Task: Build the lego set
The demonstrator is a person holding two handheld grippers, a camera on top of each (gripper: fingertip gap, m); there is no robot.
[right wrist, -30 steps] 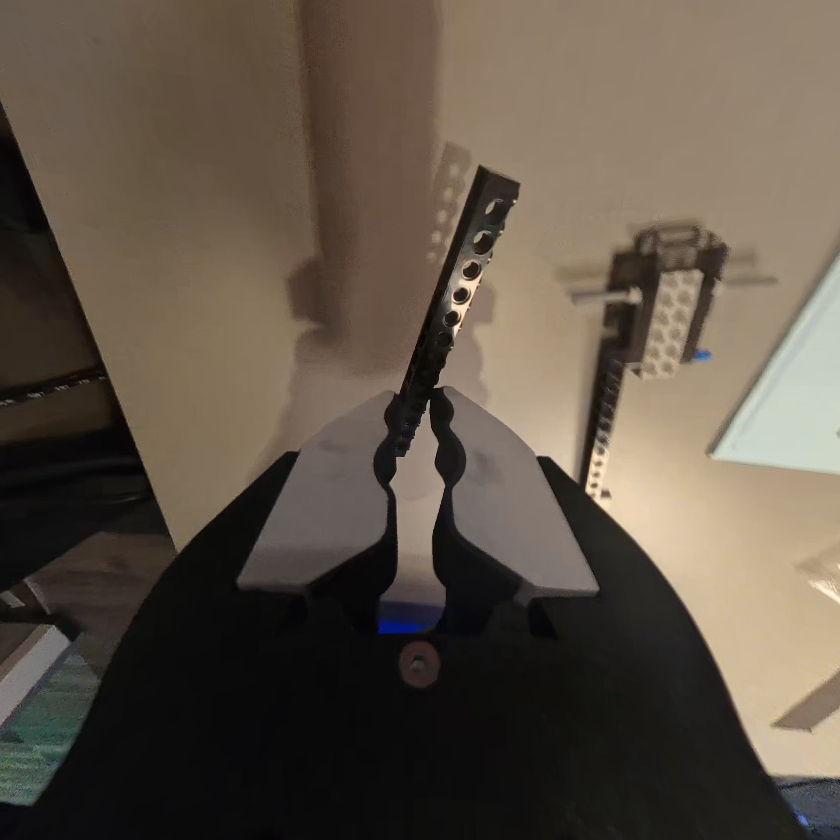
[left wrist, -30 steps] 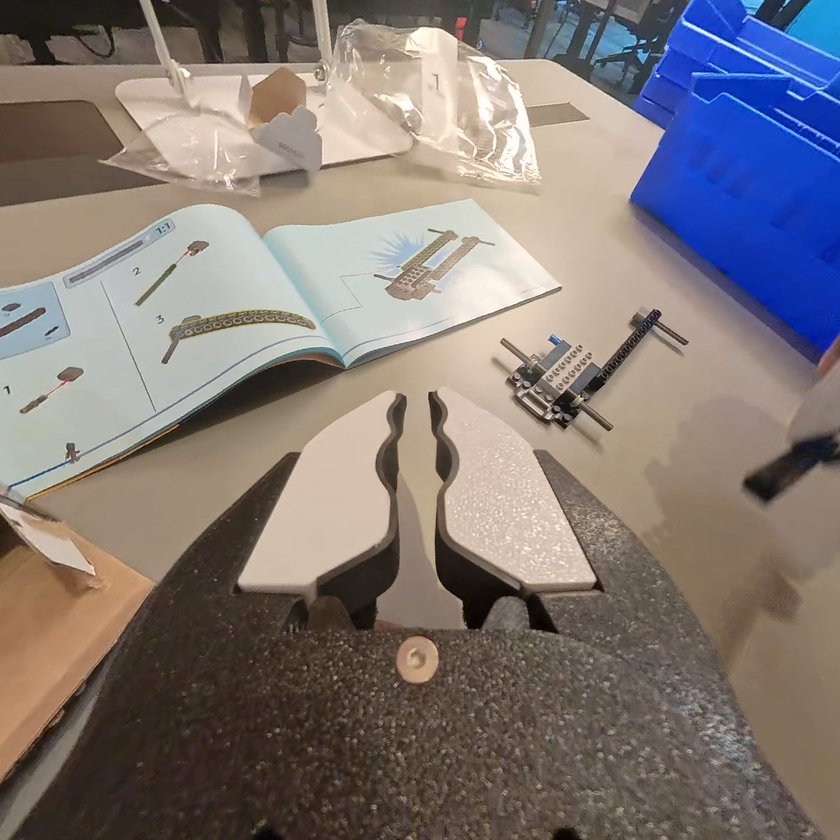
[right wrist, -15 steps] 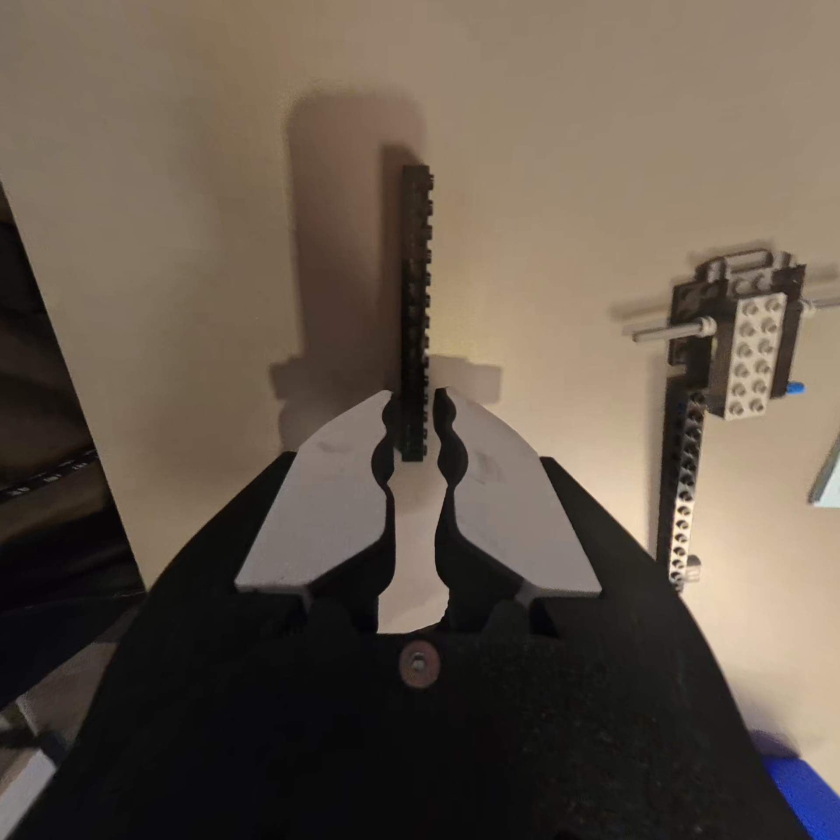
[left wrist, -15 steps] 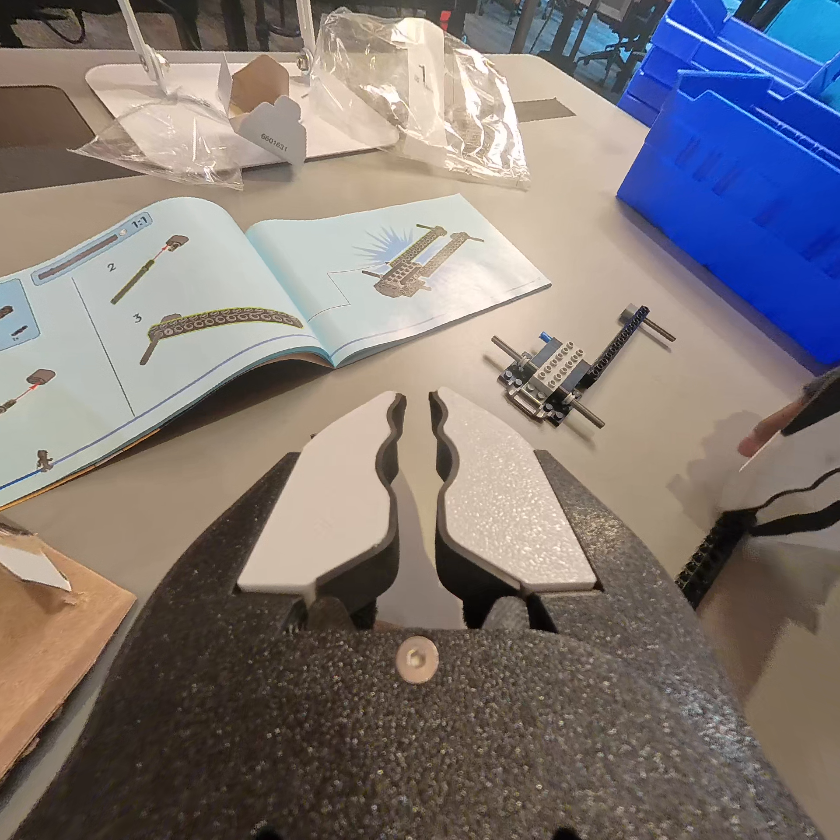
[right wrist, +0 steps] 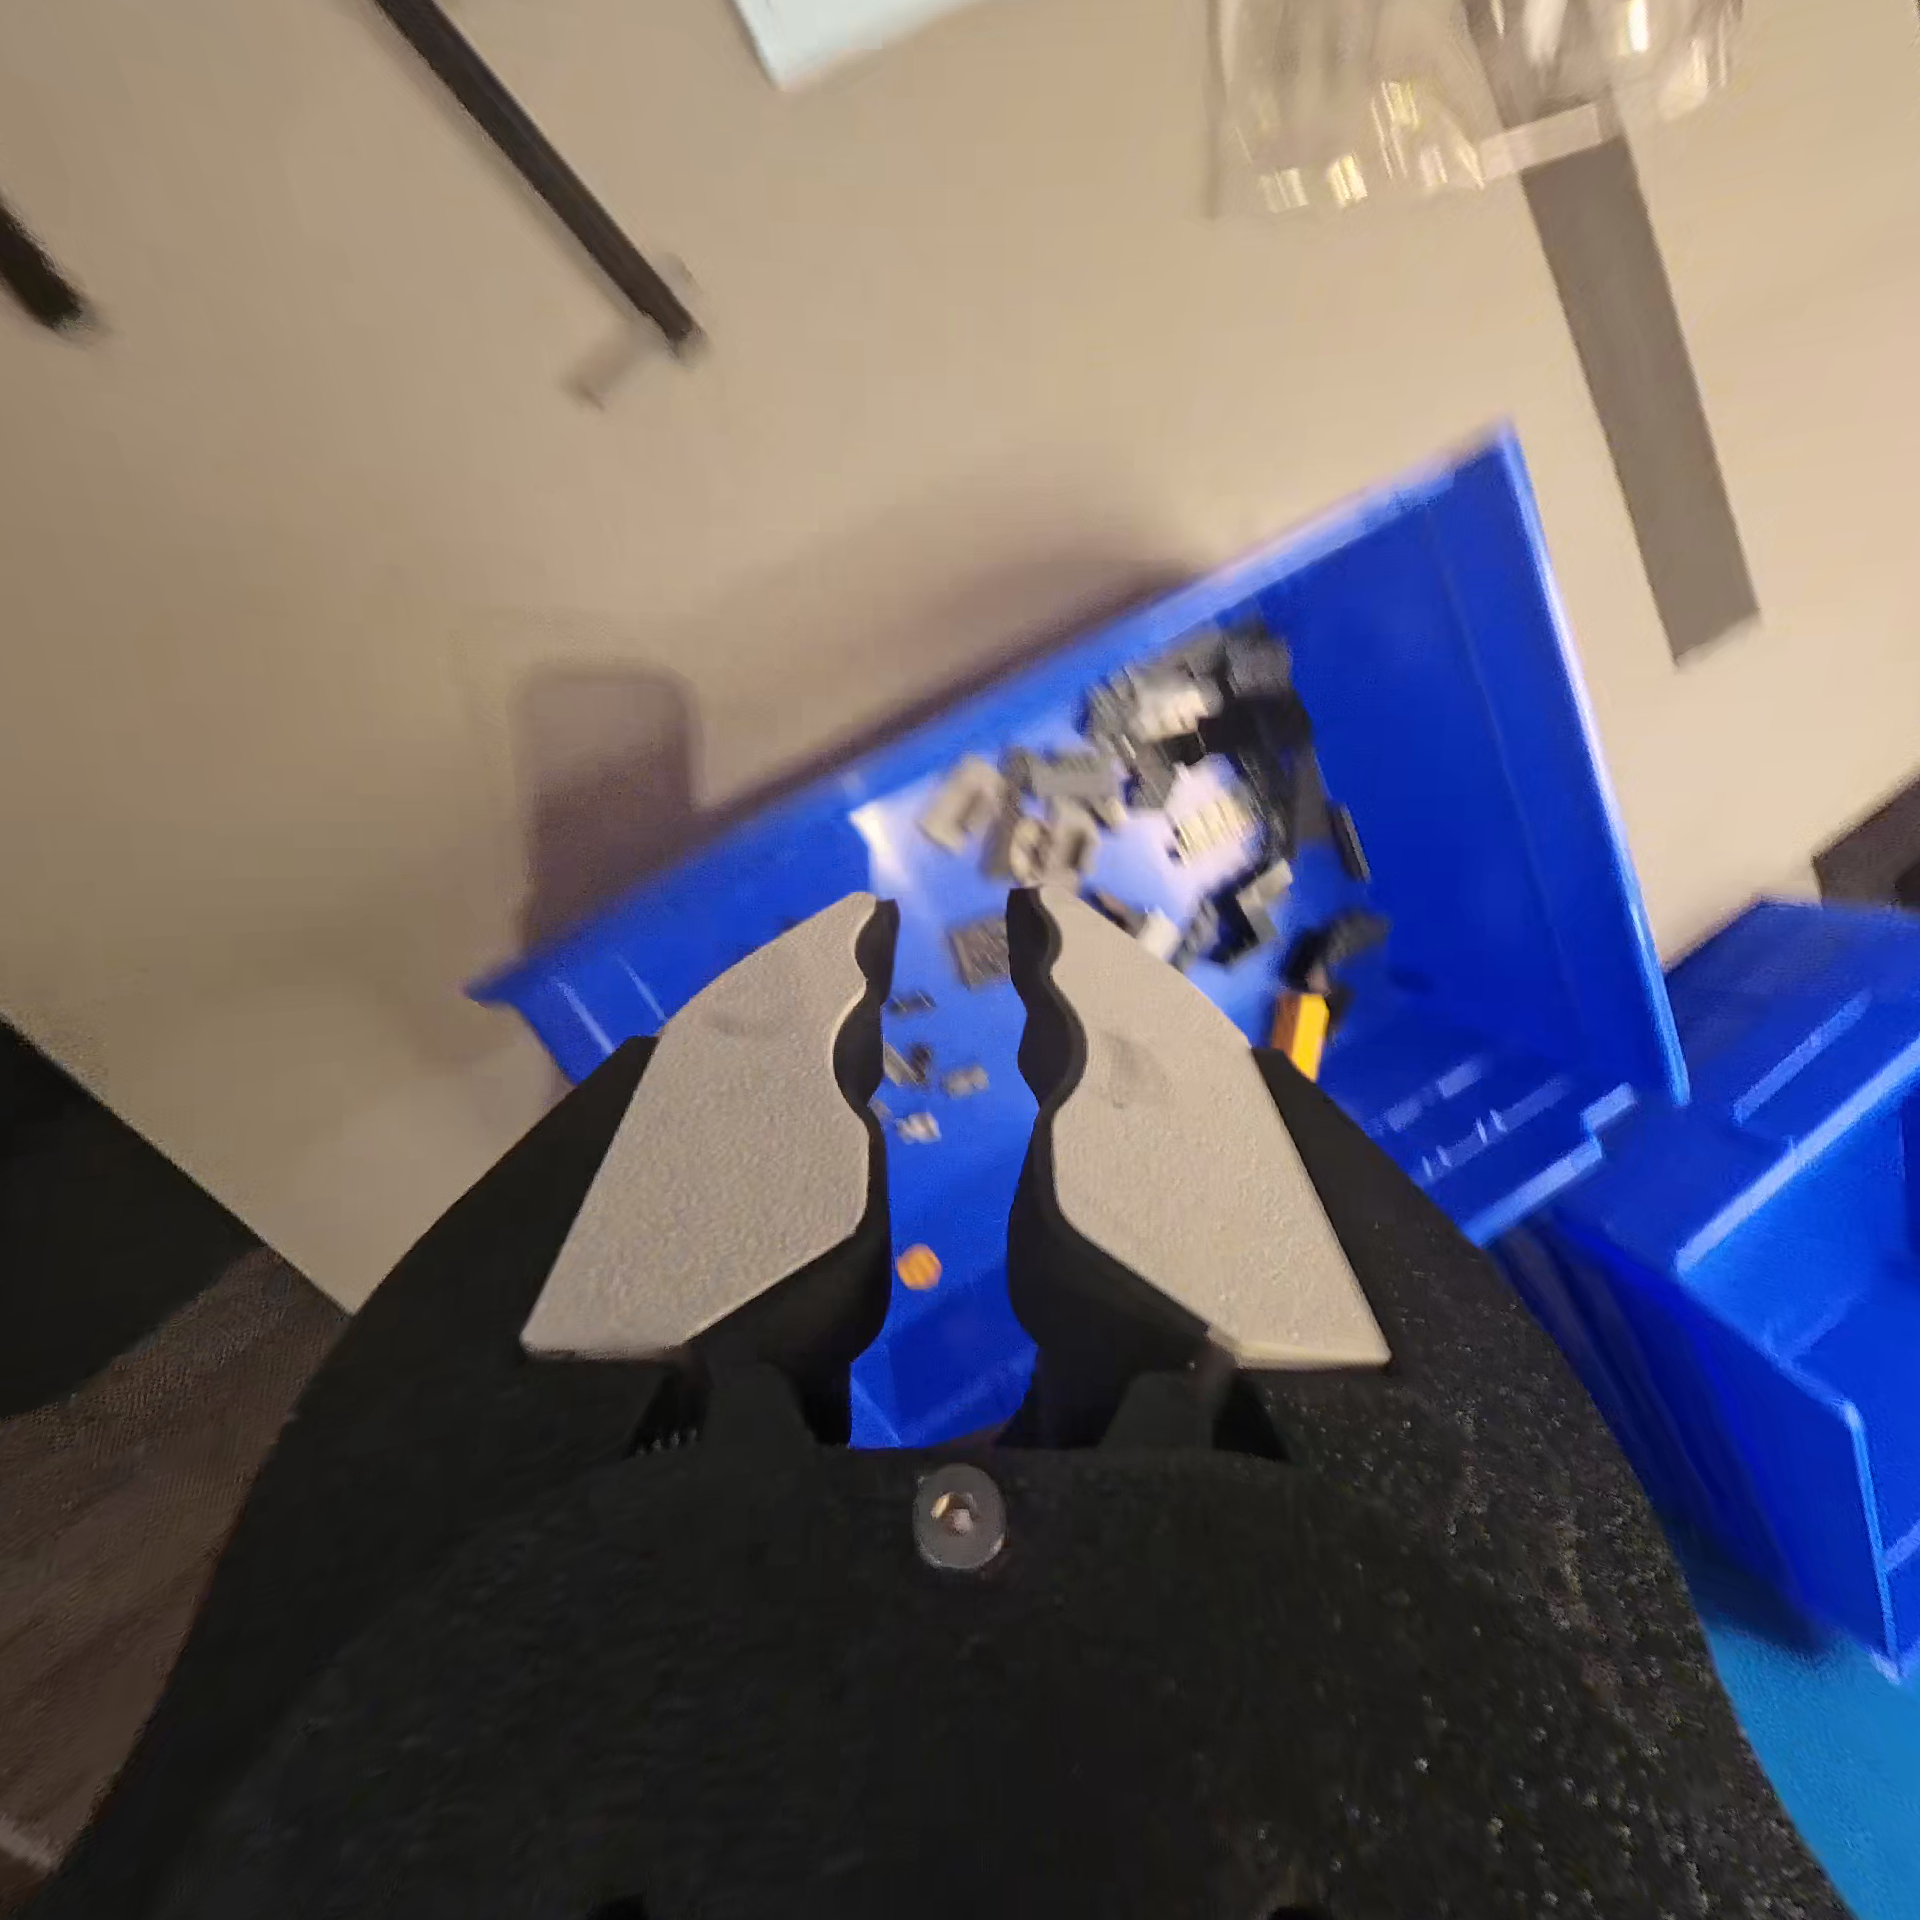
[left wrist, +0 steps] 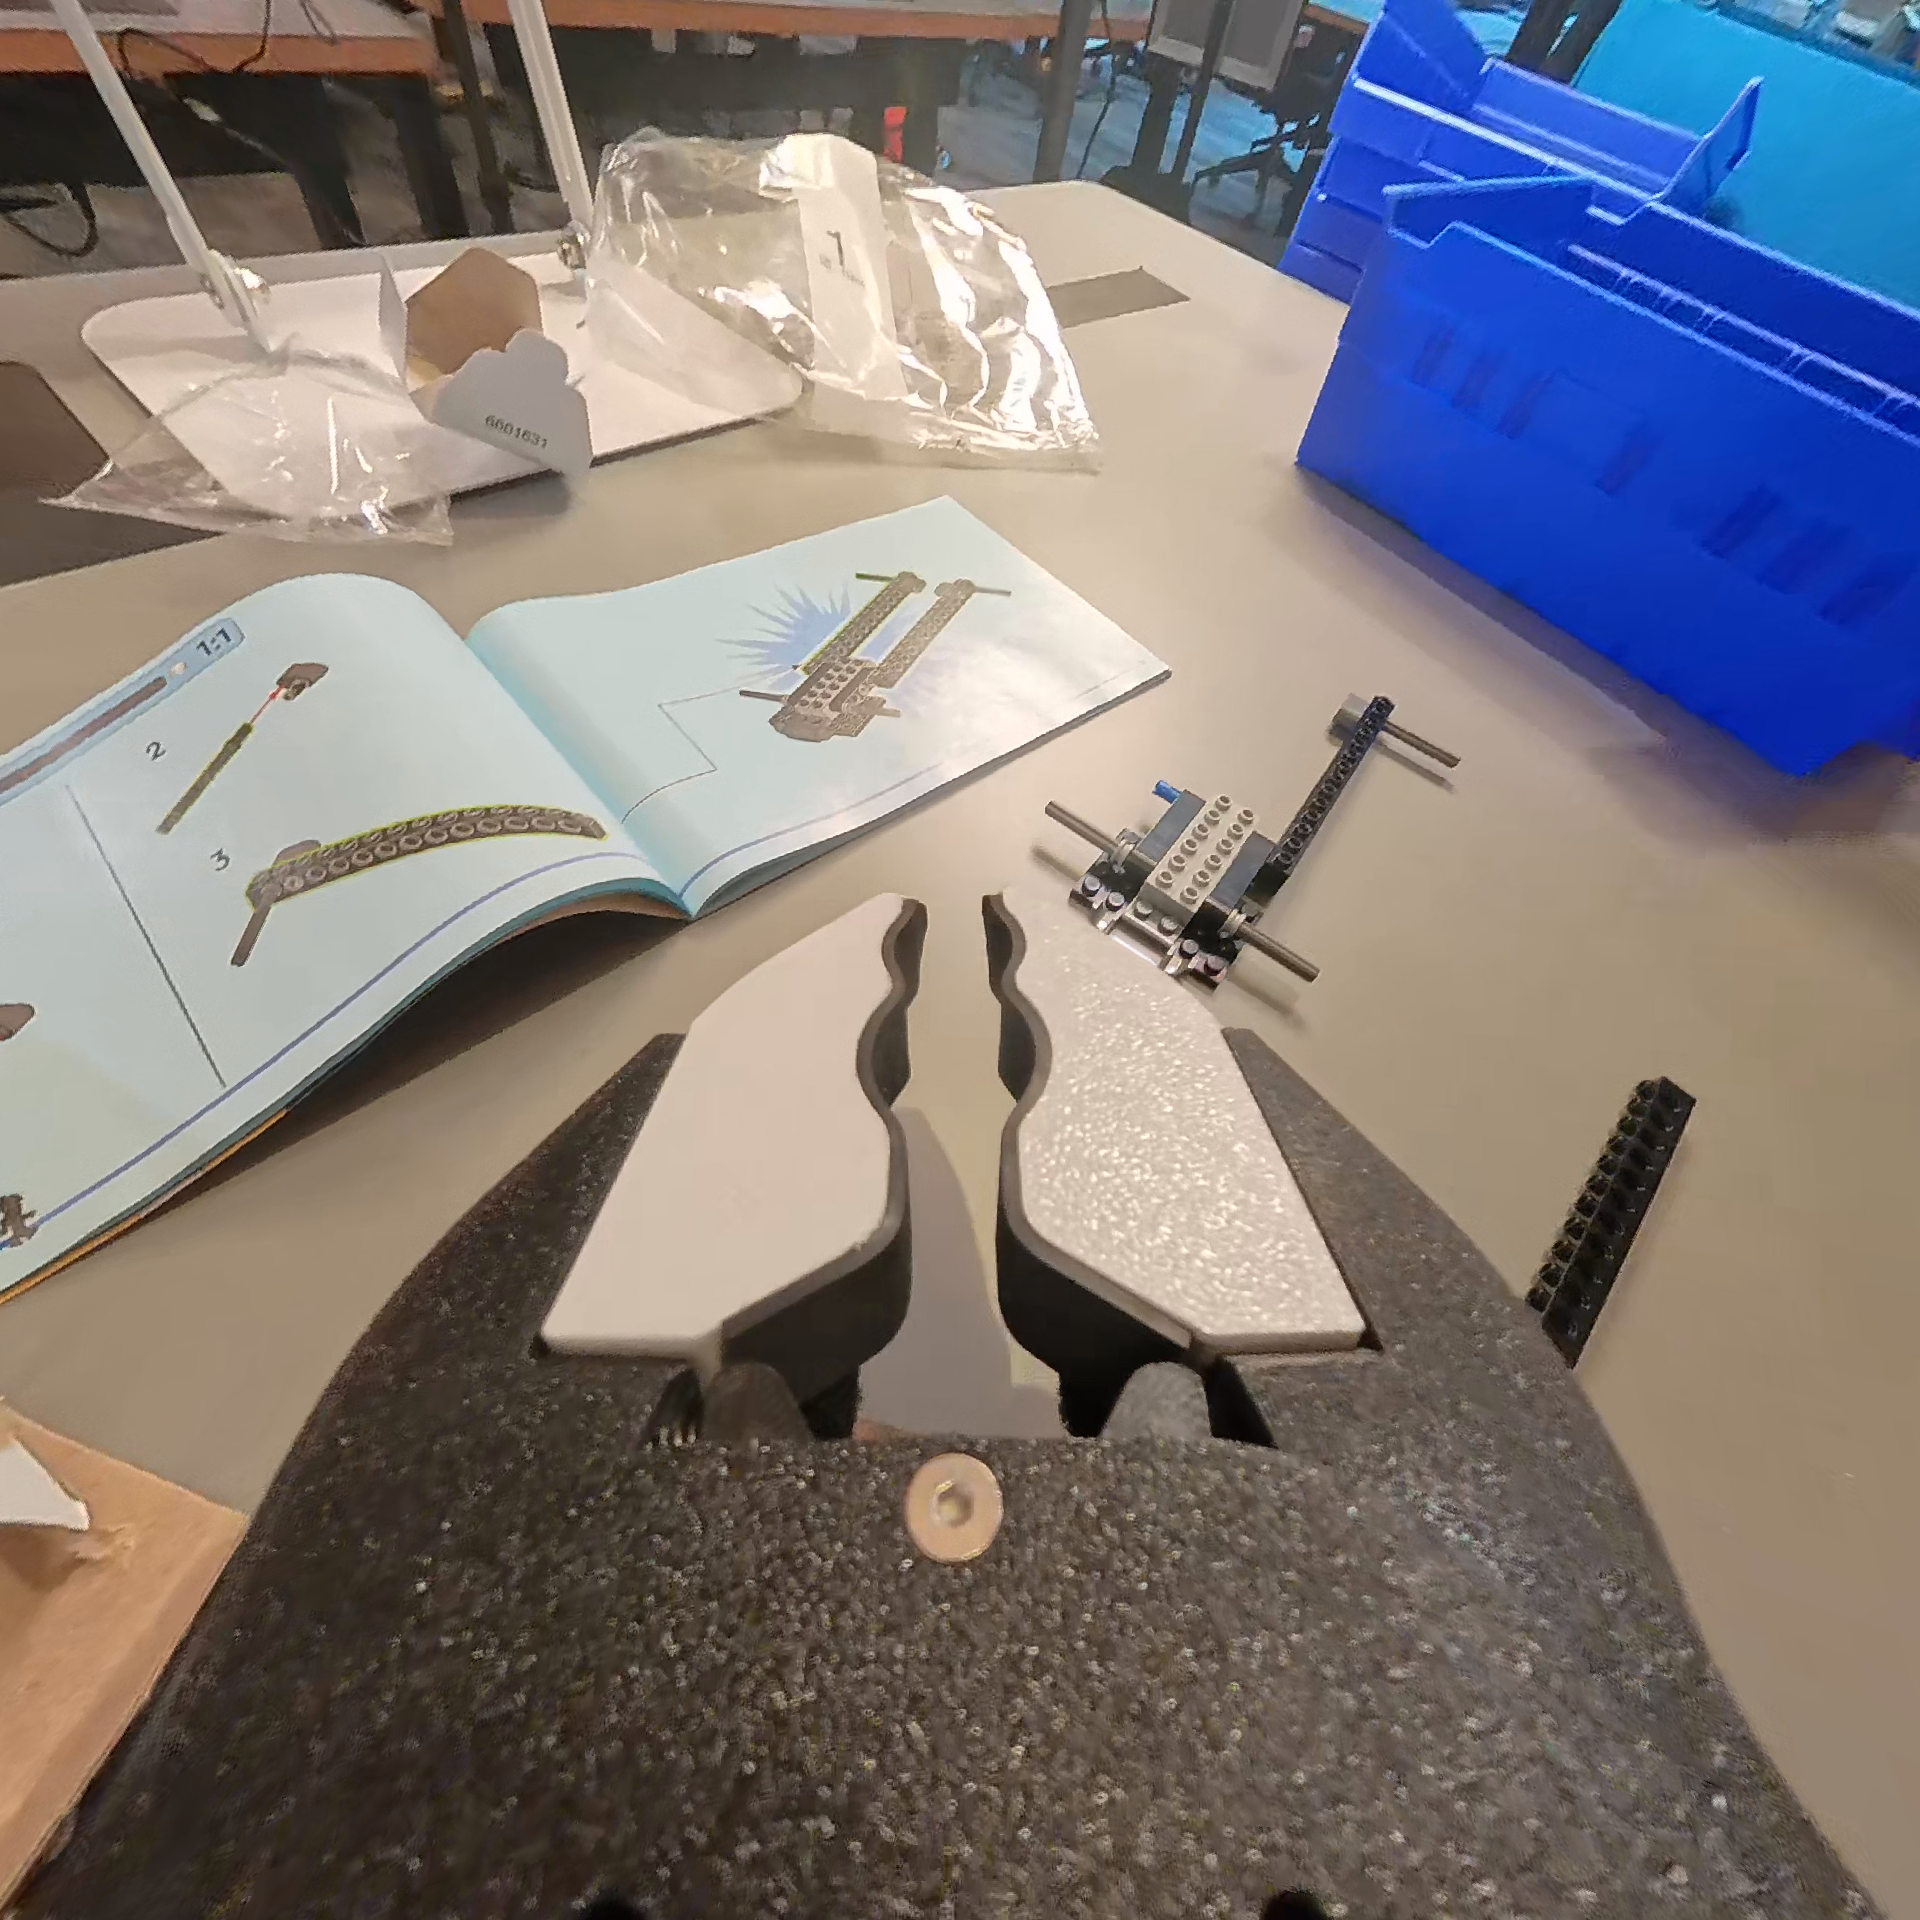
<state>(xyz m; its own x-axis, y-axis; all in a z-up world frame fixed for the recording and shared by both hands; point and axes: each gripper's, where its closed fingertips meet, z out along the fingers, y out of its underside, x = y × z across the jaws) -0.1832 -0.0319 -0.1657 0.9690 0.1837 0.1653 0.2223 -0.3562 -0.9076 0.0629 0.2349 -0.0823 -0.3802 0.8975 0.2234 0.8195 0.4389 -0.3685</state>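
Printed instruction booklet (left wrist: 582,748) open; numbered clear bag (left wrist: 842,301) behind

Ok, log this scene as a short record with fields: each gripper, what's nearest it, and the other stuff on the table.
left gripper: open, empty, above table
nearest left: partly built brick assembly; open instruction booklet
loose part: black studded beam, lying alone
right gripper: open, empty, over blue bin of small bricks
background: clear plastic bags

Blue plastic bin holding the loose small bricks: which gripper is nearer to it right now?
Right. The right gripper hangs open directly above the blue plastic bin of bricks. The left gripper hovers open over the table beside the open instruction booklet, the bin off to its right.
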